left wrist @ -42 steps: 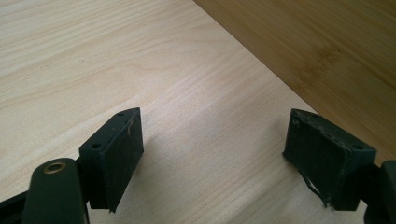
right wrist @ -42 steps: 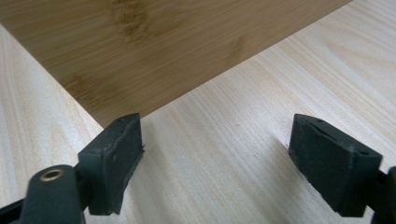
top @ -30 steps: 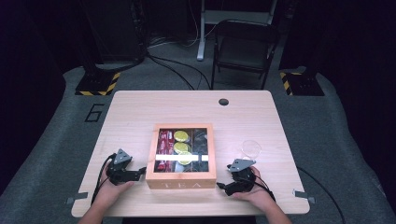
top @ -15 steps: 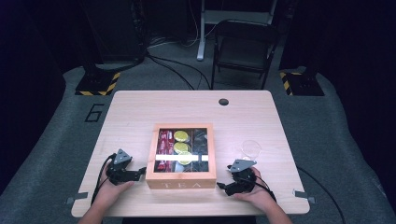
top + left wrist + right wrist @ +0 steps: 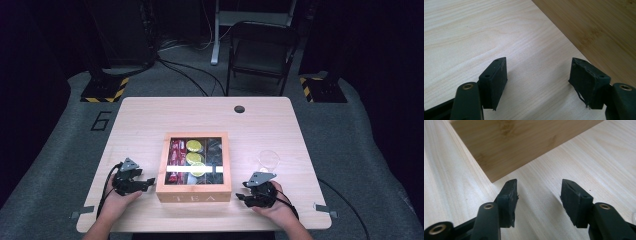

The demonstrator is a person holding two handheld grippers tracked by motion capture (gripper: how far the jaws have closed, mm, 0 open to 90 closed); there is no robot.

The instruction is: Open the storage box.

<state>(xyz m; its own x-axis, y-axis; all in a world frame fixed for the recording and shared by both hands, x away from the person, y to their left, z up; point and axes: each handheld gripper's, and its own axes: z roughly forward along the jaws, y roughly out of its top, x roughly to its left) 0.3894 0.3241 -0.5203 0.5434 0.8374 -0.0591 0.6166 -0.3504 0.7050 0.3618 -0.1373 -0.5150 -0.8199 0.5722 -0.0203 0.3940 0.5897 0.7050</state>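
From above, the tea box [image 5: 194, 167] sits between the left gripper [image 5: 131, 178] and right gripper [image 5: 258, 191], its contents possibly sachets. The left gripper view shows 2 jaws parted, box wall ahead-right. The right gripper view shows jaws parted, box ahead-left.

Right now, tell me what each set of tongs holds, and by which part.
Nothing. The left tongs and right tongs are both open over bare table, on either side of the tea box.

tea box [image 5: 194, 192] on table [image 5: 150, 115] (grippers flanking)
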